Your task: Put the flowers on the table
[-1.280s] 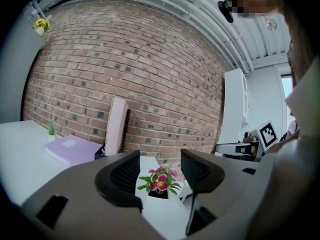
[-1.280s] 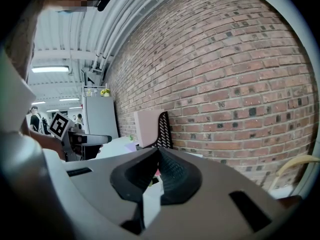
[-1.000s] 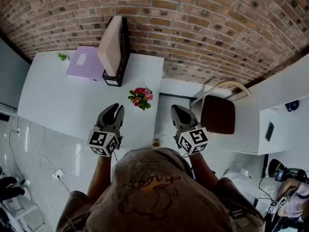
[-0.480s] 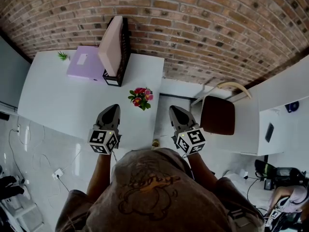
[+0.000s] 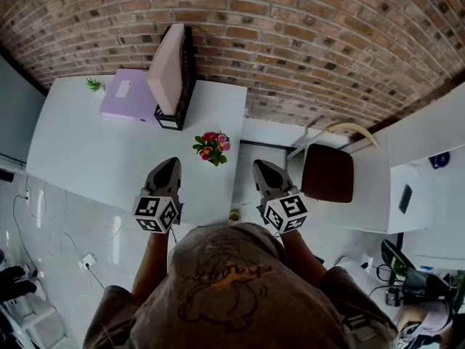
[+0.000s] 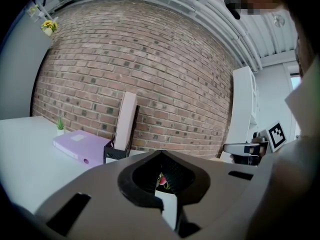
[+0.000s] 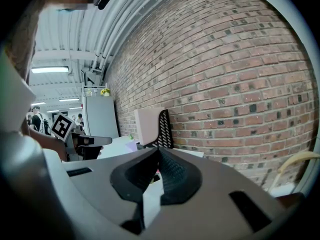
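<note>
Left gripper (image 5: 171, 164) and right gripper (image 5: 260, 166) both closed, holding nothing. Flowers (image 5: 211, 147) sit near desk (image 5: 87, 151) right edge; for pickup, open wide first, grab low by base imo.

Brown T-shirt (image 5: 218, 282), dark graphic print — left gripper (image 5: 171, 161), right gripper (image 5: 257, 164) grey, black-and-white marker cubes (image 5: 156, 214).

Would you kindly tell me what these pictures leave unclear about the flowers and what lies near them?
1. flowers: head view, too small to tell their container; left gripper view, the shut left gripper hides all but a sliver.
2. small object: head view, tiny, partly behind the person's head.
</note>
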